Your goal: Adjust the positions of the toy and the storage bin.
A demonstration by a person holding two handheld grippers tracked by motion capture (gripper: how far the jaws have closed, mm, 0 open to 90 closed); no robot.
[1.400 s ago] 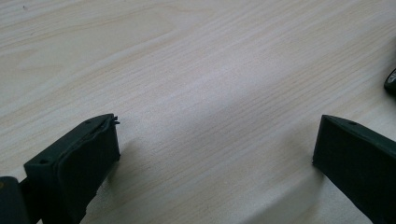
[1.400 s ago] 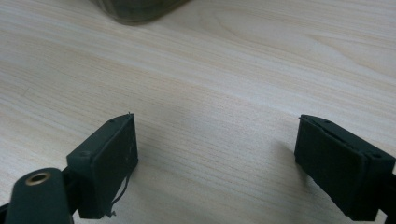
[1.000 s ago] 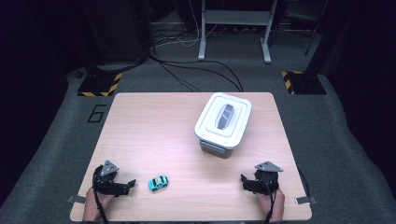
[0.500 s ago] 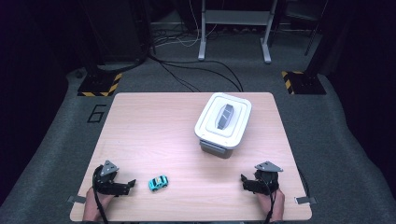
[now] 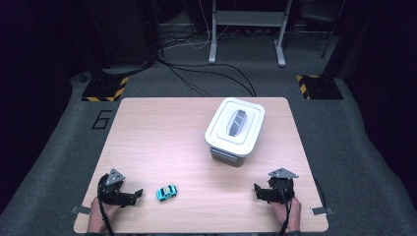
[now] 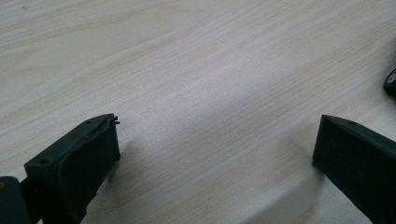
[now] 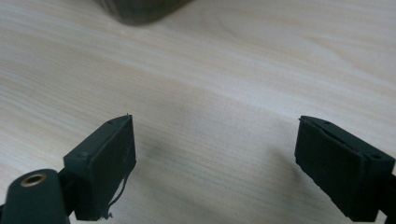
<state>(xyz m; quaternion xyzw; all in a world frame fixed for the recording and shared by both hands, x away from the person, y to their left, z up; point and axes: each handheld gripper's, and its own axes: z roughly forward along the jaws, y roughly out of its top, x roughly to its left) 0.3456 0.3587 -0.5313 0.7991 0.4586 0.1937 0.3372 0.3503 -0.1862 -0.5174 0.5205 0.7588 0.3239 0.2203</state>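
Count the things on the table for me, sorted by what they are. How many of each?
Toy car: 1
White box with a lid: 1
Grippers: 2, the left gripper and the right gripper
Total: 4

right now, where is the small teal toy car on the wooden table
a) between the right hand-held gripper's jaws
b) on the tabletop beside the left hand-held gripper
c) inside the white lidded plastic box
b: the small teal toy car lies on the bare wood just right of the left hand-held gripper, untouched.
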